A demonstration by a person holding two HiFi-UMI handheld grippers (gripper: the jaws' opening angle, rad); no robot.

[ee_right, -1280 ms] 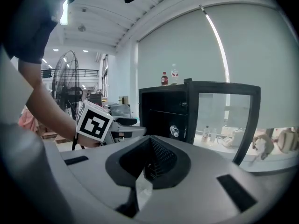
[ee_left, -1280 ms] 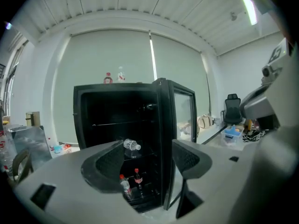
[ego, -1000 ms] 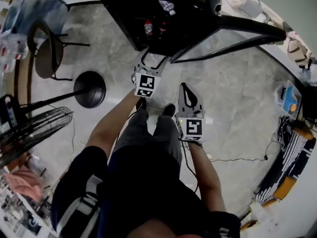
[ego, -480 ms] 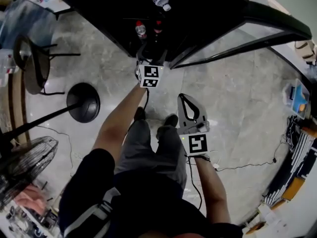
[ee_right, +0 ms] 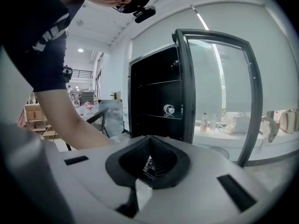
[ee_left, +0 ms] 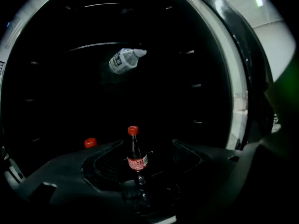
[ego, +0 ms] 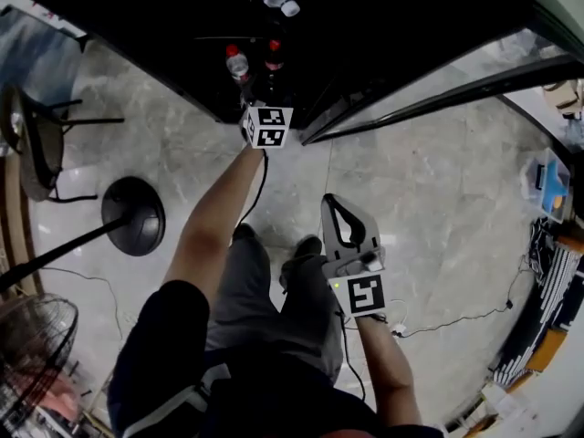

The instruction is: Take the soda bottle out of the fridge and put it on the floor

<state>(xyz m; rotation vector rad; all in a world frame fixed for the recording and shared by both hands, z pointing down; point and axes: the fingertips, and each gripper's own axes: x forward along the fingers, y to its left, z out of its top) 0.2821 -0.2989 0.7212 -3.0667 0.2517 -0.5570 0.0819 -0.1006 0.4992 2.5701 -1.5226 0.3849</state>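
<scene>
Standing upright on the dark bottom shelf (ego: 205, 89) of a black open fridge (ego: 392, 35): a dark red-capped soda bottle (ee_left: 135, 155), a clear red-capped bottle (ego: 236, 63) just left. Lying sideways on a higher wire shelf (ee_left: 88, 46): a clear plastic water bottle (ee_left: 125, 60).

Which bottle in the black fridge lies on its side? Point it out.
The clear plastic white-capped bottle, set higher than the rest. The dark soda bottle and the other red-capped bottle below it stand upright.
</scene>
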